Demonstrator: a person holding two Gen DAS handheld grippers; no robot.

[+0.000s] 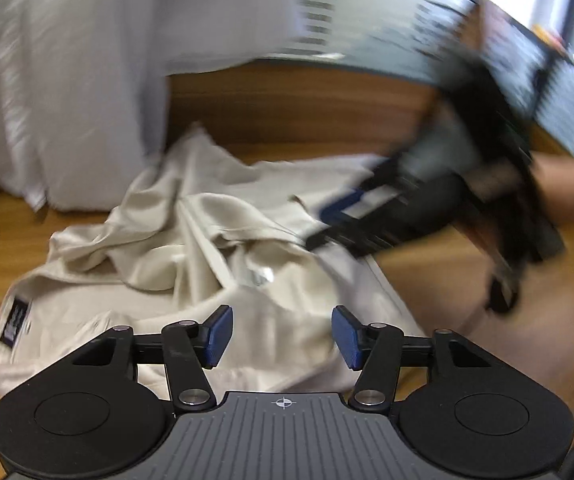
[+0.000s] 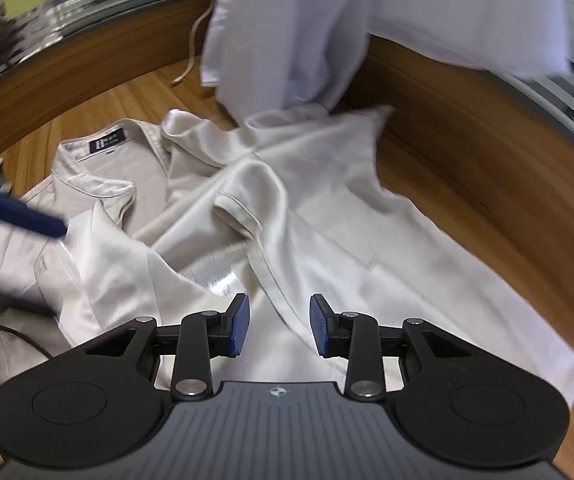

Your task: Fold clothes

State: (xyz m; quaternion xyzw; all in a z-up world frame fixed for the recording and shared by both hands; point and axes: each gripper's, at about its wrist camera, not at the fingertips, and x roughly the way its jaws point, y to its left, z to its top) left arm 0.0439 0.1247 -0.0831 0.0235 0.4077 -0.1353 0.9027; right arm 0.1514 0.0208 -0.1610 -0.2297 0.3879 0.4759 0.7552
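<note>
The cream shirt (image 2: pixel 307 216) lies crumpled on the wooden table (image 2: pixel 467 168), its collar label (image 2: pixel 105 145) facing up. A pale garment (image 2: pixel 327 28) is heaped behind it. The left gripper (image 1: pixel 282 336) and the right gripper (image 2: pixel 280 328) hover over the shirt, both with fingers apart and holding nothing.

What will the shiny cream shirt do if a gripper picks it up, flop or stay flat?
The shiny cream satin shirt would probably flop and drape, since it already lies in soft rumpled folds. Its glossy sheen suggests it may slip between the pads. It looks thin, so likely light.
</note>
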